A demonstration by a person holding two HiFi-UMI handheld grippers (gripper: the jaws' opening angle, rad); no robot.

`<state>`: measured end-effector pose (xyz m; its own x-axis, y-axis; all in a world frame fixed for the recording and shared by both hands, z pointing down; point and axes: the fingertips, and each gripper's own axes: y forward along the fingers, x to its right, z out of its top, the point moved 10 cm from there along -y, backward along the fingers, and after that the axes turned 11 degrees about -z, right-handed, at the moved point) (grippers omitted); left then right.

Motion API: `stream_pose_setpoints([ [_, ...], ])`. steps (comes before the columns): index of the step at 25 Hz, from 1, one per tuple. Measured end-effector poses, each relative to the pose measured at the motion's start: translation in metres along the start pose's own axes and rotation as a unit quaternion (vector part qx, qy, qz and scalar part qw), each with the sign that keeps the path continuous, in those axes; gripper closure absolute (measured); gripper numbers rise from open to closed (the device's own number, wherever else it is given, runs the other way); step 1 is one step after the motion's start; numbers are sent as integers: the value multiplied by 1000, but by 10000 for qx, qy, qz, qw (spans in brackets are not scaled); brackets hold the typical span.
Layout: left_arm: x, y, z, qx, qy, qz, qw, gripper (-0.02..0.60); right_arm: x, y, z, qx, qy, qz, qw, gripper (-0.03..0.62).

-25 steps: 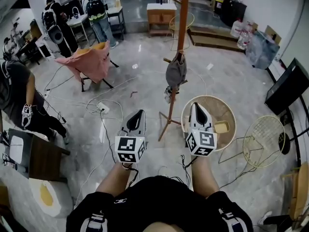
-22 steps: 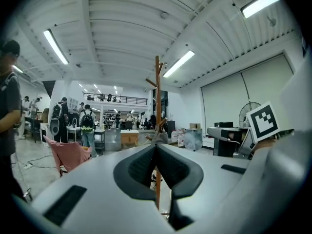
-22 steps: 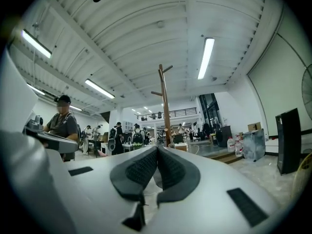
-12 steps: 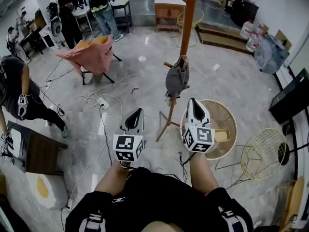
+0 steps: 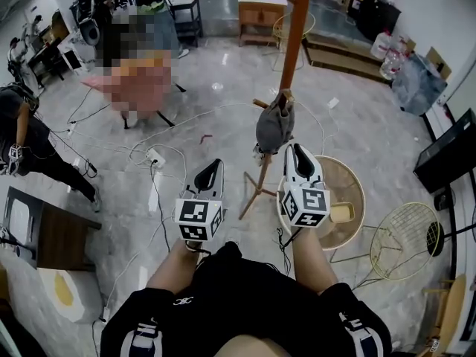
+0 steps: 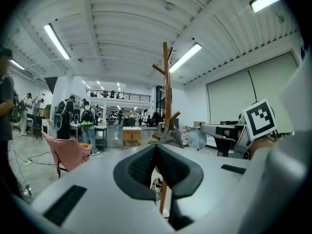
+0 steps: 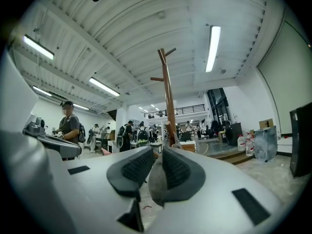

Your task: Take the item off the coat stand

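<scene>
Wooden coat stand (image 5: 296, 28) rises before us, a grey cloth item (image 5: 271, 127) hanging from its low peg. Our right gripper (image 5: 295, 149), just beside the item, has just been parting its jaws slightly, gripping nothing. Our left gripper (image 5: 216, 163) is closed and empty.

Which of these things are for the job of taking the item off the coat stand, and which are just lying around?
For the job: coat stand, grey item hanging on it, right tool (jaws just been opening, nothing between them yet), left tool.

Just lying about: round wicker table, yellow wire table, floor cables, wooden cabinet.
</scene>
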<state>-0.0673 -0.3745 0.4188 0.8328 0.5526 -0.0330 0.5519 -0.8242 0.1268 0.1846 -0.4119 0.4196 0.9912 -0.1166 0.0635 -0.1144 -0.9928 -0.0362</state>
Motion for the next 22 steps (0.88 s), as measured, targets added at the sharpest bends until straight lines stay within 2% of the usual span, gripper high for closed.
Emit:
stream_pose_setpoints([
  [6,-34,31,1,63,80,45,9999,569,-5,52,-8,82,-78,64,9999,322],
  [11,-58,50,3,80,13,83,9999,569,-8,88,-18,-42,-368,-9,9993,194],
  [18,-77,74,-2,-14,-65,32,10000,569,-3,127,-36,-291,-356,-97,9989,95],
  [22,-87,83,-4,-76,-110,56,9999,569,0,146,-47,-507,-306,-102,9982,82],
])
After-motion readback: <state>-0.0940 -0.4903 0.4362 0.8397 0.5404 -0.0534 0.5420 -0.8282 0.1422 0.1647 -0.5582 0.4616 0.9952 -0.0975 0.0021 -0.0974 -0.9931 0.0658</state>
